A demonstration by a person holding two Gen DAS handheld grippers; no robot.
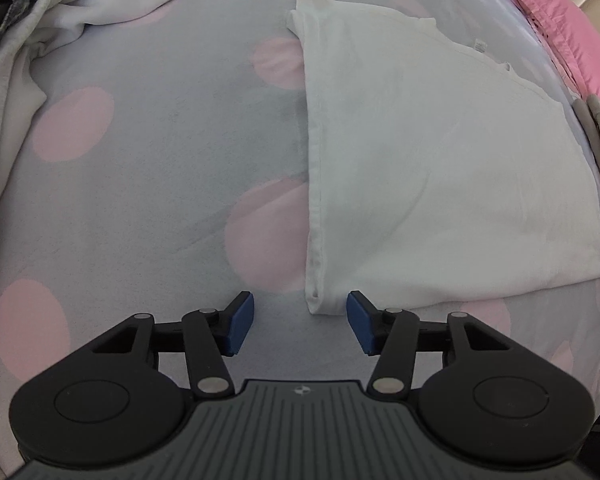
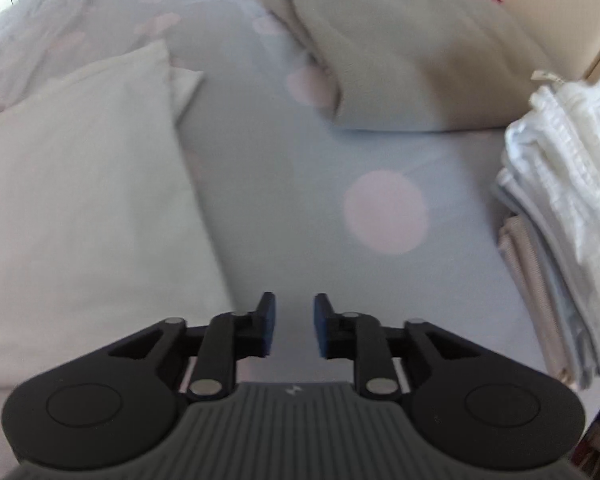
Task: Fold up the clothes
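A white garment (image 1: 420,168) lies folded flat on the grey bedspread with pink dots (image 1: 160,168). My left gripper (image 1: 300,322) is open and empty, just short of the garment's near left corner, which lies between the blue pads. The same white garment (image 2: 80,200) shows at the left of the right wrist view. My right gripper (image 2: 294,326) is open and empty over bare bedspread (image 2: 300,184), to the right of the garment's edge.
A heap of unfolded white and patterned clothes (image 1: 32,40) lies at the far left. A folded khaki garment (image 2: 400,60) lies ahead on the right. A stack of folded white and beige clothes (image 2: 560,220) stands at the right edge. A pink pillow (image 1: 560,20) lies far right.
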